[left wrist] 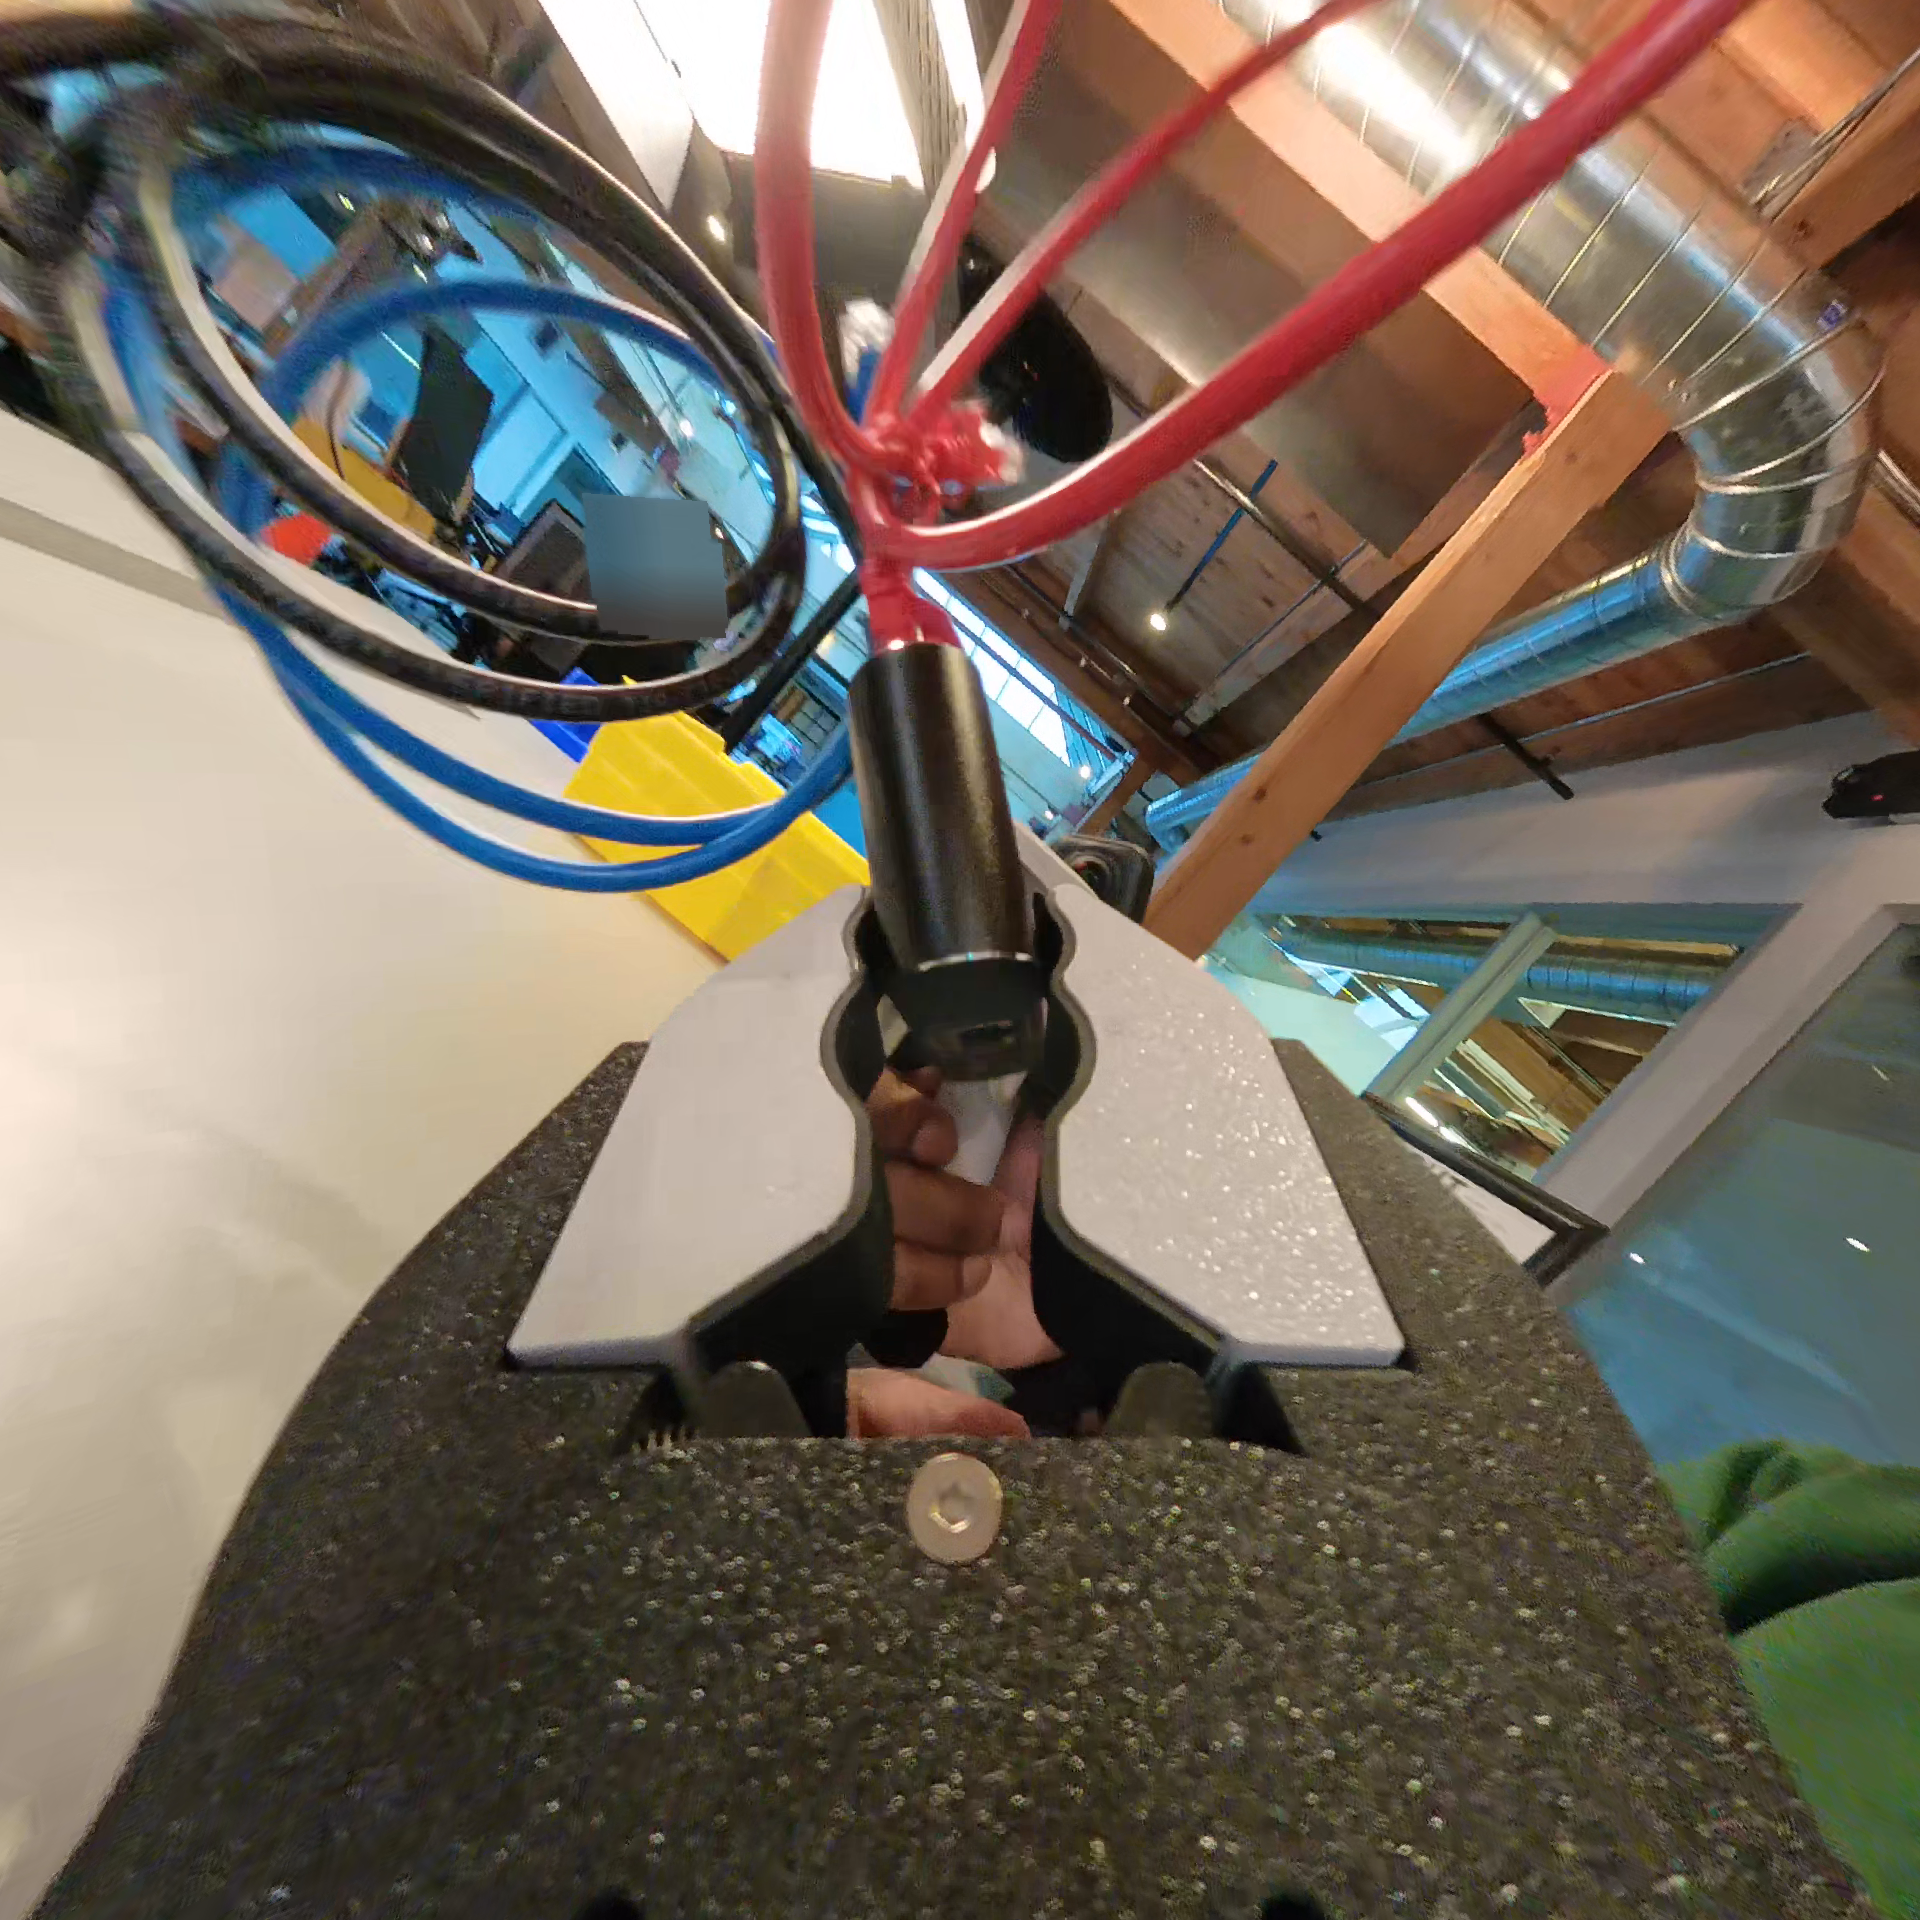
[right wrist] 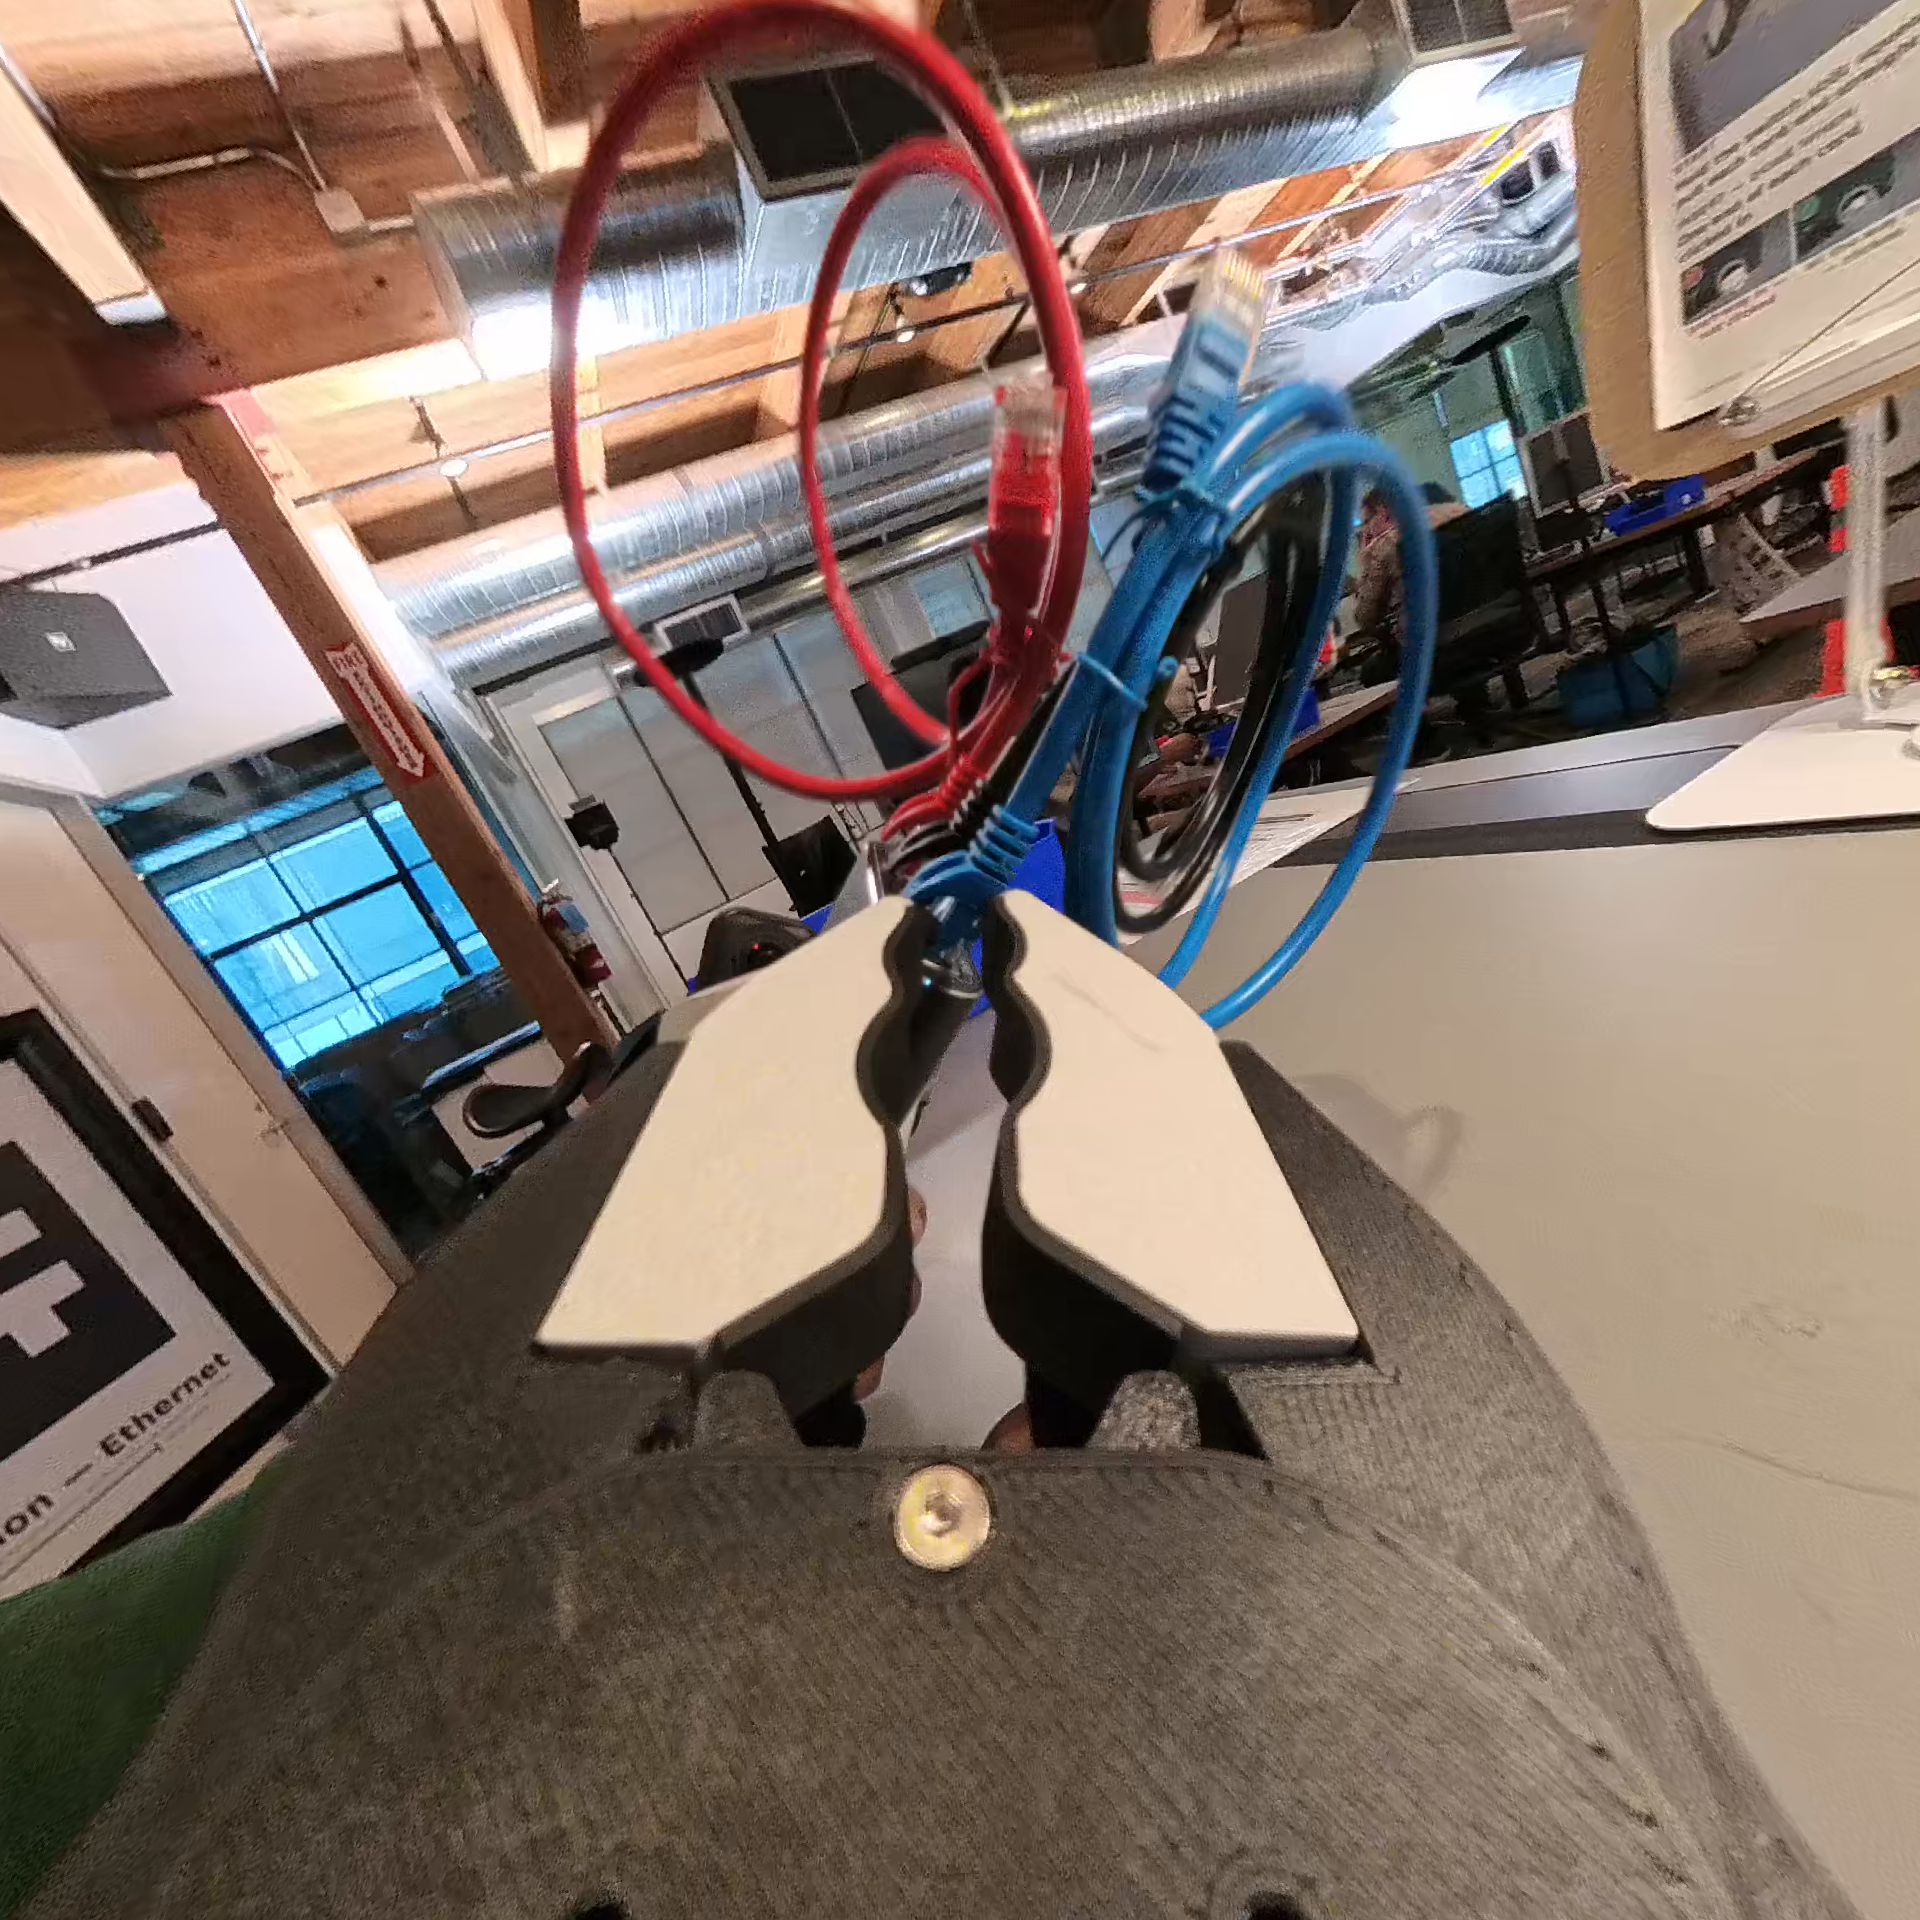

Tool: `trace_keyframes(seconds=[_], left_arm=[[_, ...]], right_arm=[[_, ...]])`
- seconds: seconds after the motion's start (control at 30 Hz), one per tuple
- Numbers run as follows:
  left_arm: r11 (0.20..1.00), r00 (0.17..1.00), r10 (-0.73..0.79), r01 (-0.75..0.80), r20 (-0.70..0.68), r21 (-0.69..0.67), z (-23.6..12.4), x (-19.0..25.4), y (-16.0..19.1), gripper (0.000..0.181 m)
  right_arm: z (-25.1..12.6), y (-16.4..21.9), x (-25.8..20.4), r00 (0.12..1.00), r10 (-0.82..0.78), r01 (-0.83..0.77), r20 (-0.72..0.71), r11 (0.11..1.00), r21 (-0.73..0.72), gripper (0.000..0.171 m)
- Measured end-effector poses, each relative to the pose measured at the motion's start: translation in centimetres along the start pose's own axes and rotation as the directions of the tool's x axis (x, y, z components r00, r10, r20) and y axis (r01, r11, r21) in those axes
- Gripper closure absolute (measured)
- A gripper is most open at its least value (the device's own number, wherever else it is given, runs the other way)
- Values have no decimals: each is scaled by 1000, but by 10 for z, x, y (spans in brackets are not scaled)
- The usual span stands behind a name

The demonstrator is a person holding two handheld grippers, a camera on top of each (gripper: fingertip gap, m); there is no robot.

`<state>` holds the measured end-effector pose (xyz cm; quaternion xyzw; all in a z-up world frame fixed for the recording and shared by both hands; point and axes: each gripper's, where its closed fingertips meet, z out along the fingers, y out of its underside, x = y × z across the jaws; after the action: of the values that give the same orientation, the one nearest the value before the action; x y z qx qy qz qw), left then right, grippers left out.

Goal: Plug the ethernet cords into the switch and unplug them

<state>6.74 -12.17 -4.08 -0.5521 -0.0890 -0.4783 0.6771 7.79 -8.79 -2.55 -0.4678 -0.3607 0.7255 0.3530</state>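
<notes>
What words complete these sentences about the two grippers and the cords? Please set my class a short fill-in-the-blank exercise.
1. The left gripper is shut on a ____ cylinder.
2. The looped cable leaving the cylinder's far end is ____.
3. The right gripper pinches a plug whose colour is ____.

Missing words: black; red; blue.

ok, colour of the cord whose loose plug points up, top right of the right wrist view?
Blue cord; clearest in the right wrist view.
</notes>
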Motion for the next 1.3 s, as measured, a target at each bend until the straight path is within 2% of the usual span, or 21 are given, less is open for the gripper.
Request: trace_keyframes(seconds=[0.17, 0.33, 0.37, 0.43, 0.53, 0.67, 0.77, 0.9, 1.1, 1.17, 1.3], left_arm=[[999, 1000, 18, -18, 14, -35, 4, -1, 7, 146], [999, 998, 48, -47, 43, -28, 3, -5, 5, 146], [998, 996, 60, -58, 60, -32, 3, -7, 5, 146], [997, 992, 82, -81, 94, -20, 1, -11, 2, 146], [993, 987, 115, -114, 112, -17, -2, -12, -1, 146], [995, 992, 99, -101, 76, 19, -4, -8, -6, 147], [996, 997, 71, -73, 30, 60, -6, -2, -11, 148], [998, 998, 59, -59, 5, 28, -3, 1, -5, 148], [994, 994, 104, -105, 39, 17, -3, -2, -5, 148], [992, 991, 126, -127, 48, 10, -3, -1, -5, 148], [988, 987, 153, -152, 54, -6, -2, -1, -3, 148]], right_arm=[[-1, 5, 14, 994, 108, -109, -33, 994, -29, 165], [0, 8, 16, 994, 102, -104, -42, 994, -46, 170], [1, 9, 12, 994, 103, -104, -21, 993, -56, 168], [5, 14, 4, 996, 90, -89, 8, 992, -89, 144], [6, 19, 5, 999, 48, -49, -10, 992, -116, 143], [5, 18, 2, 993, 112, -108, 29, 988, -113, 148], [7, 25, 5, 995, 103, -101, 5, 984, -150, 138], [6, 19, 1, 987, 156, -150, 44, 981, -123, 137], [8, 29, -10, 975, 198, -176, 99, 965, -193, 129], [9, 33, -8, 983, 166, -147, 79, 968, -205, 136], [8, 33, -8, 981, 173, -152, 86, 966, -209, 137]])
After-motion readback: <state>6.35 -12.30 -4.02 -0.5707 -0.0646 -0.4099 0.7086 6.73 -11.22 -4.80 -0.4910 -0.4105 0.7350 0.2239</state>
